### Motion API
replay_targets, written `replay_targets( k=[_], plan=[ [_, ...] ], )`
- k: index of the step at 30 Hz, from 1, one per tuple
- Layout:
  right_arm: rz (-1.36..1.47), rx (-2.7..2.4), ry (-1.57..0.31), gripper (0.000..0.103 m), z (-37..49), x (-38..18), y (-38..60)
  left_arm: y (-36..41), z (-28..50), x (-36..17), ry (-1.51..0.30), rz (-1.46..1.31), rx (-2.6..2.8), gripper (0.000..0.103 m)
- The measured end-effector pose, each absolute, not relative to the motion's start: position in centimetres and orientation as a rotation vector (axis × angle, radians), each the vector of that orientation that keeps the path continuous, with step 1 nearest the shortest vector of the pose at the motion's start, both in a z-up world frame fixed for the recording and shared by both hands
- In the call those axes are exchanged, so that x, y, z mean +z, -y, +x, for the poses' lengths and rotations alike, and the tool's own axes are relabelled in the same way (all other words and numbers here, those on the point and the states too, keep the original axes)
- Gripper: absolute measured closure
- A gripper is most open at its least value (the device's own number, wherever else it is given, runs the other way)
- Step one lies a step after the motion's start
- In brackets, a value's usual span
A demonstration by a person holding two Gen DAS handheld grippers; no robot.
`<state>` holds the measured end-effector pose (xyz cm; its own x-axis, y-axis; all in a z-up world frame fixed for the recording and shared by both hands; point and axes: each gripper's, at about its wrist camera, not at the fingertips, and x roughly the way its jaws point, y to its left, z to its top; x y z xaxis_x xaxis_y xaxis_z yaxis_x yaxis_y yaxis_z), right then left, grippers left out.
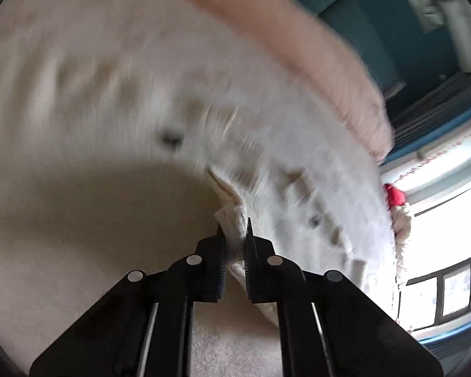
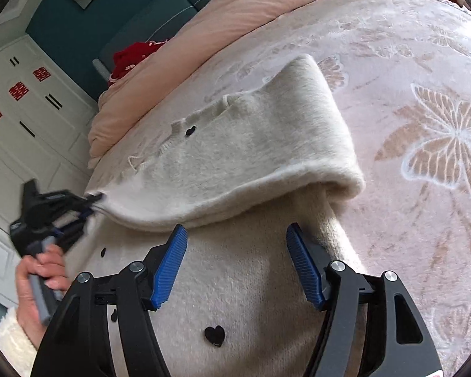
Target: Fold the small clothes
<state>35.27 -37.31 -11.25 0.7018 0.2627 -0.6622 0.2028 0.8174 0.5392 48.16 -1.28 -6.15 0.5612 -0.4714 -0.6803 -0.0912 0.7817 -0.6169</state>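
I am folding a small cream knitted sweater (image 2: 254,144) dotted with little black hearts, and it is lying on a bed covered by a pale pink blanket (image 2: 424,72) with a butterfly pattern. My left tool (image 1: 235,229) is pinching a ribbed edge of the knit between its closed tips; from the right wrist view I am seeing that tool (image 2: 94,199) at the sweater's left corner, with my hand (image 2: 37,282) around its handle. Part of the garment is already doubled over, its rounded fold edge running across the middle of the sweater. My right tool (image 2: 237,235) is hovering just in front of that fold with its blue pads standing apart and nothing between them. The knit looks soft, fluffy and light, so I am judging that it will drape and sag rather than hold any shape, and may stretch if pulled hard. The ribbed hems and corners seem the firmest places to grip. A peach duvet (image 2: 204,31) is bunched at the bed's far side.
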Motion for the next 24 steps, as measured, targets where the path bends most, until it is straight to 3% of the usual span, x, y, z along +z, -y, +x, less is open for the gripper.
replay_targets(
  k=[4, 11, 12, 13, 17, 21, 24],
  plan=[
    [0.651, 0.058, -0.789, 0.035, 36.1, -10.9, 37.3, -2.8, 47.2, -2.9, -0.858, -0.674, -0.226, 0.095],
    [0.737, 0.048, -0.787, 0.036, 39.0, -11.8, 37.1, -4.9, 47.3, -7.9, -0.970, -0.585, -0.118, 0.094],
    [0.772, 0.037, -0.778, 0.053, 39.3, -11.9, 37.5, -5.1, 47.0, -8.2, -0.969, -0.604, -0.111, 0.094],
    [0.797, 0.031, -0.768, 0.096, 39.6, -11.7, 38.0, -5.3, 46.8, -8.4, -0.965, -0.611, -0.104, 0.094],
    [0.705, 0.016, -0.636, 0.096, 38.3, -8.0, 38.6, -5.4, 46.4, -8.6, -0.957, -0.556, -0.101, 0.094],
    [0.597, -0.070, -0.866, 0.097, 39.9, -12.5, 38.5, -5.9, 46.1, -10.4, -0.992, -0.515, -0.078, 0.094],
    [0.601, -0.082, -0.839, 0.092, 38.3, -11.3, 38.5, -5.8, 45.5, -10.4, -0.965, -0.491, -0.077, 0.092]
  ],
)
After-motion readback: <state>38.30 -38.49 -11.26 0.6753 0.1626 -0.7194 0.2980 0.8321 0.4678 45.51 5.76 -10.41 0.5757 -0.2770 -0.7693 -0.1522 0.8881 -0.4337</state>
